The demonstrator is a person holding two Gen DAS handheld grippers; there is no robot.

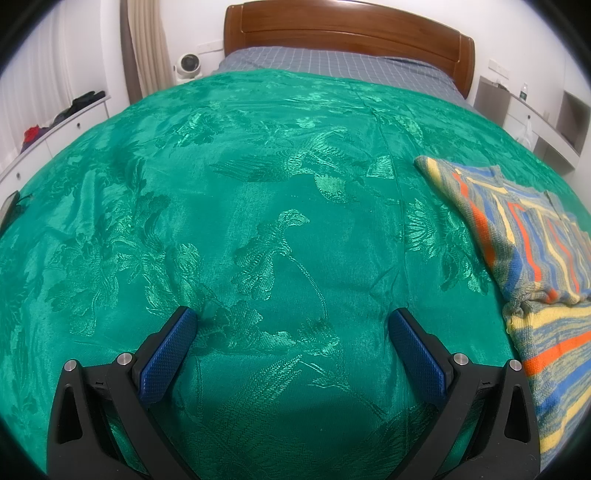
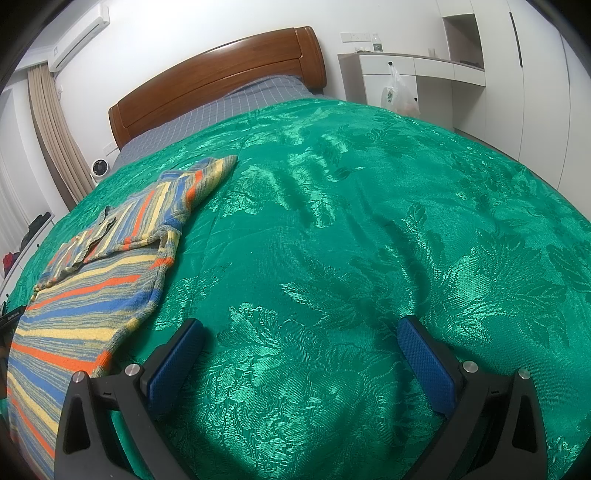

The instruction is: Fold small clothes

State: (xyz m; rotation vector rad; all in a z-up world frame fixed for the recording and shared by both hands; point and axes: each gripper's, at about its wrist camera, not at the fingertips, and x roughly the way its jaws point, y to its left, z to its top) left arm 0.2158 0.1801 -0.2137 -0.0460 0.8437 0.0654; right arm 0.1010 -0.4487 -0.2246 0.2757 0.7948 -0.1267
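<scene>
— Green bedspread (image 1: 280,192), shiny with a woven leaf pattern, fills nearly everything ahead of both my claws. What are you after?

— Your claws first. Are they gripping anything?

— No. My left claw (image 1: 291,321) is spread wide, its blue pads (image 1: 166,354) far apart with only bedspread between them. My right claw (image 2: 301,330) is the same: released, nothing held, bare green cloth between the pads (image 2: 428,362).

— And the garment?

— One striped sweater (image 2: 92,295), in blue, yellow, orange and grey, lies flat on the bedspread. It sits to the right of my left claw and to the left of my right claw, so between the two. Its near edge comes close beside my right claw's left finger; I cannot tell if they touch. A sleeve (image 2: 199,181) stretches away up the bed, and the collar part is rumpled on top.

— Any containers about?

— Beyond my right claw, off to the right, a plastic bag (image 2: 400,94) hangs on a white cabinet (image 2: 388,66); something is inside, too blurred to name. Past my left claw, far left, dark and red clothes (image 1: 70,110) are piled on a white dresser (image 1: 55,140).

— Anything else ahead?

— Straight on, a wooden headboard (image 1: 347,33) over a grey checked sheet (image 1: 332,64), and a small white fan (image 1: 188,66) to its left.
</scene>
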